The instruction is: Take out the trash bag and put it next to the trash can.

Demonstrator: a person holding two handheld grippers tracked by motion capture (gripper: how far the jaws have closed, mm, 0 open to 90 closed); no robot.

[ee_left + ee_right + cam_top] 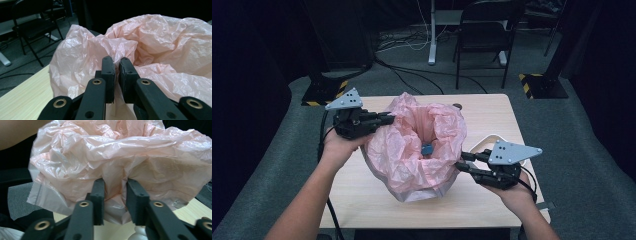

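Forearms come in from the near edge of the high view, each hand carrying a black two-jaw gripper to a side of the pink plastic bag (414, 145), which is the largest thing on the pale wooden table (492, 117) and sits at its middle, crumpled and billowing with its mouth open upward. Over the bag's near lower side a clearer, whitish layer of plastic (422, 192) hangs down to the tabletop. At the bag's left far rim, the left gripper (388, 119) points right into the folds; in the left gripper view its jaws stand almost together with a pinch of pink film caught between the pads (108, 72), so it is clamped on the bag. At the bag's right near side, the right gripper (464, 162) points left; in the right gripper view a fold of the film bulges between its pads (98, 195), which stand a little apart, and whether they press on the film I cannot tell. Just beyond the right gripper, at the table's right edge, a white dish (487, 140) shows its rim. Deep inside the bag's mouth lies a small blue thing (427, 149), too small to make out. Beyond the table's far edge, on the grey floor, stands a black folding chair (484, 30).
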